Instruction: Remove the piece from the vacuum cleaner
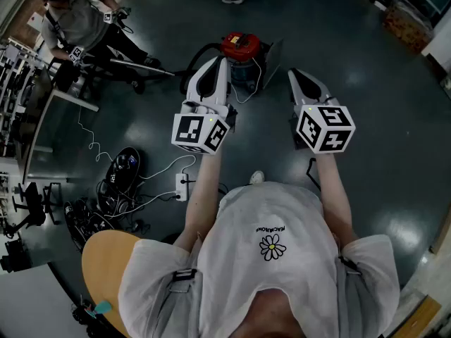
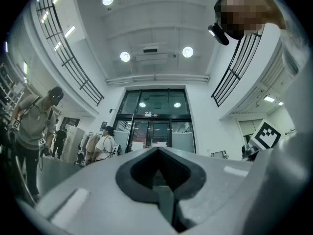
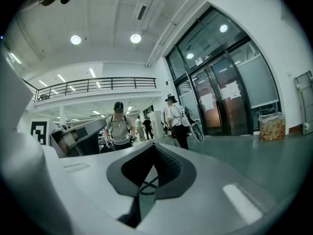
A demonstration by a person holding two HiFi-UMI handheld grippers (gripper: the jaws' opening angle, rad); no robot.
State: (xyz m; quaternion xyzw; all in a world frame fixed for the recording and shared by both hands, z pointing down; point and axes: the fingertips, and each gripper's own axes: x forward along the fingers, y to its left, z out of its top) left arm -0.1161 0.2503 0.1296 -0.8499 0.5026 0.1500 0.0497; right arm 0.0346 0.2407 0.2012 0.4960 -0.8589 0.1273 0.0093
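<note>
surrounding vacuum cleaner [image 1: 239, 48], open grey floor [image 1: 366, 76]

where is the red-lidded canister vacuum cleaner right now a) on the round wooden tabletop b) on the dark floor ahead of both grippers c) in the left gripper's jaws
b: the red-lidded canister vacuum cleaner stands on the dark floor beyond the left gripper and right gripper, whose jaws are shut on nothing.

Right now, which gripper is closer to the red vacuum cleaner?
Left. The left gripper points just left of the vacuum cleaner, nearly overlapping it; the right gripper sits clearly apart on its right.
</note>
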